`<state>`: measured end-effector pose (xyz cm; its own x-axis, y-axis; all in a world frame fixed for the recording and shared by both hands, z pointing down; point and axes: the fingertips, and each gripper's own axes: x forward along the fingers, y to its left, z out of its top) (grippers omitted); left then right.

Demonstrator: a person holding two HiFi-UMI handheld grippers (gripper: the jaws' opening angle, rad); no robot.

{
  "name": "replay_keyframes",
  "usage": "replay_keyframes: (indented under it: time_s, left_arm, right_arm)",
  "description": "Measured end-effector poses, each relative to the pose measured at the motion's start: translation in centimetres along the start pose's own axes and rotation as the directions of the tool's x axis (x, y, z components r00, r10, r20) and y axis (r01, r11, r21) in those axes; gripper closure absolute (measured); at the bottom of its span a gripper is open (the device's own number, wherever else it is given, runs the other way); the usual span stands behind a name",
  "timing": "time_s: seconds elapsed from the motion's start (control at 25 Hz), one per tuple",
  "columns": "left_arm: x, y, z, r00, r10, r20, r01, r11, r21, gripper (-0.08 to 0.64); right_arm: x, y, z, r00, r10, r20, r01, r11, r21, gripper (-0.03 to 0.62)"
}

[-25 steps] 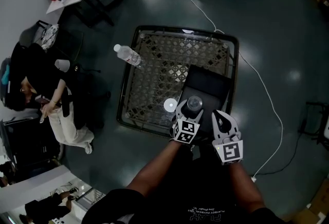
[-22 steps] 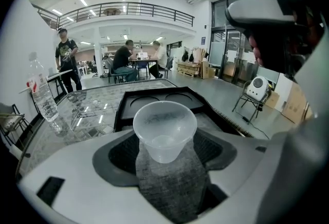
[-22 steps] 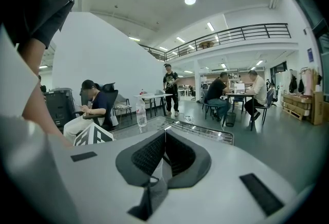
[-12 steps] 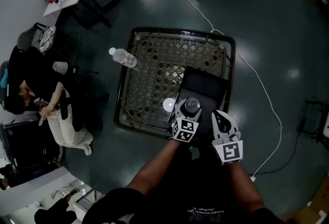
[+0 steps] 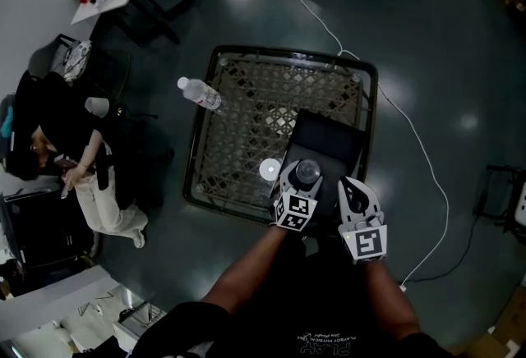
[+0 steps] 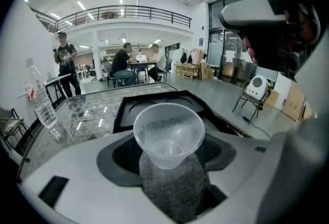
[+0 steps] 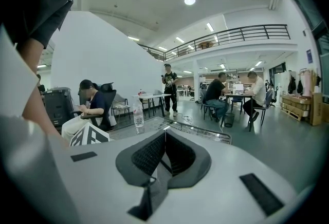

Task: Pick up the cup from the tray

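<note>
The cup [image 6: 168,134] is clear thin plastic, empty, upright, and tapers to a narrow base. The left gripper [image 5: 303,176] is clamped on it, over the near end of the black tray [image 5: 330,135] on the mesh worktop [image 5: 245,120]. The right gripper [image 7: 163,155] is closed and empty.

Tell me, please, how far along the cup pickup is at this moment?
Done: the left tool is shut on the clear cup. In hand: the cup, at the black tray's near edge; lift-off is unclear. Left: raising it clear. The right tool is shut, empty.
</note>
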<state>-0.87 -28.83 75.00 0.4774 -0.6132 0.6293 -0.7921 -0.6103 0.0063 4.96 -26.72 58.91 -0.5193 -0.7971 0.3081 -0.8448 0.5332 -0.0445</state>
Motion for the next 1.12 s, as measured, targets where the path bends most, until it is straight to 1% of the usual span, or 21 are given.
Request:
replay_keyframes:
  time_s: [0.12,0.36,0.52,0.68,0.8,1.04,1.12]
  left_arm:
    - [-0.9,0.1,0.7,1.0,0.001,0.017,-0.002,1.0,0.003,0.253]
    - [-3.3,0.8,3.3,0.997,0.012,0.075,-0.013,1.0,0.007,0.253]
    - [-5.2,1.3,5.6,0.994,-0.001,0.106,-0.001,1.0,0.017,0.253]
    - [-6.9,1.7,7.4,0.992,-0.016,0.129,0.013,1.0,0.026,0.255]
    - [-8.5,2.3,8.8,0.987,-0.015,0.158,0.01,0.999,0.033,0.255]
    - [-12.1,2.9,11.7,0.975,-0.003,0.223,-0.005,0.999,0.035,0.255]
    - [-13.2,2.9,12.4,0.97,-0.009,0.242,0.001,0.999,0.035,0.255]
  right_arm:
    - [0.1,0.1,0.2,1.0,-0.007,0.003,0.007,1.0,0.01,0.583]
    - [0.1,0.5,0.5,1.0,-0.008,0.004,0.008,1.0,-0.001,0.583]
    - [0.3,0.5,0.8,0.999,-0.024,0.027,0.024,1.0,-0.018,0.583]
    - [0.3,1.1,2.3,0.999,-0.024,0.045,0.024,1.0,-0.004,0.583]
    - [0.1,1.5,2.5,0.998,-0.03,0.061,0.032,0.999,-0.021,0.583]
    - [-0.5,1.8,4.2,0.994,-0.039,0.1,0.044,0.998,-0.053,0.583]
    - [-0.7,2.1,4.9,0.993,-0.038,0.111,0.044,0.997,-0.055,0.583]
